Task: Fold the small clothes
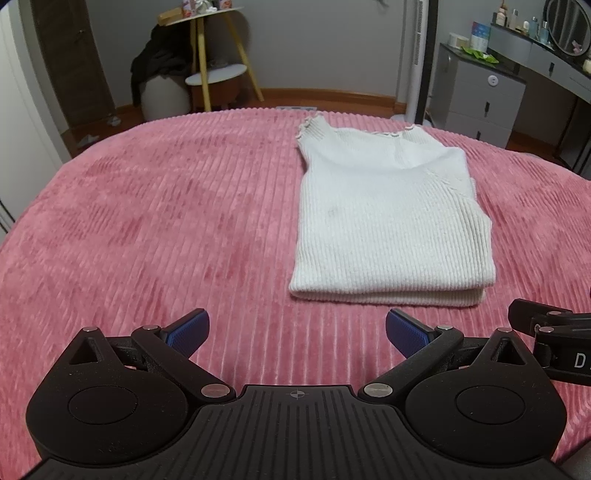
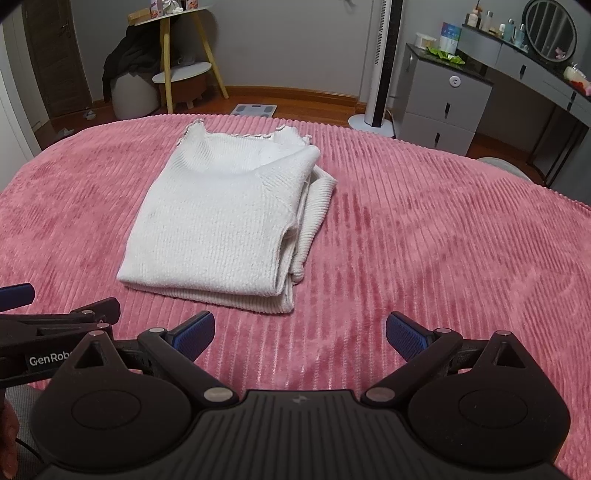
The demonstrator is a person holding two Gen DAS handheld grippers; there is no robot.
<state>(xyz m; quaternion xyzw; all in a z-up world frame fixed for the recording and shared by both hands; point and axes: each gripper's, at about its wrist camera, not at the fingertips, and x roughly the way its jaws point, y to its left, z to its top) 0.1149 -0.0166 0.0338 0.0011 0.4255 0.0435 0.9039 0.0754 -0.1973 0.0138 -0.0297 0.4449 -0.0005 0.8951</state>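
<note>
Stool (image 1: 162, 94): one, pale and round, far left on the floor, dark clothing draped over it.
Side table (image 1: 210, 48): one, yellow legs, two round shelves, just right of the stool.
Bedspread (image 1: 147, 221): one, pink, ribbed, covering the whole bed.
Left gripper (image 1: 297, 330): one, low over the near edge of the bedspread, two blue pads spread wide, holding nothing.
Sweater (image 1: 388, 221): one, white ribbed knit, folded into a neat rectangle, frilled collar at the far end, lying flat on the bedspread beyond both grippers, touched by neither.
Right gripper (image 2: 300, 332): one, just beside the left one, two blue pads likewise spread wide and empty.
Scale (image 2: 255, 109): one, on the floor past the bed.
Tower fan (image 2: 380, 62): one, white, upright.
Drawer unit (image 2: 439, 96): one, grey, three drawers.
Mirror (image 2: 550, 29): one, oval, far right on the dressing table.
</note>
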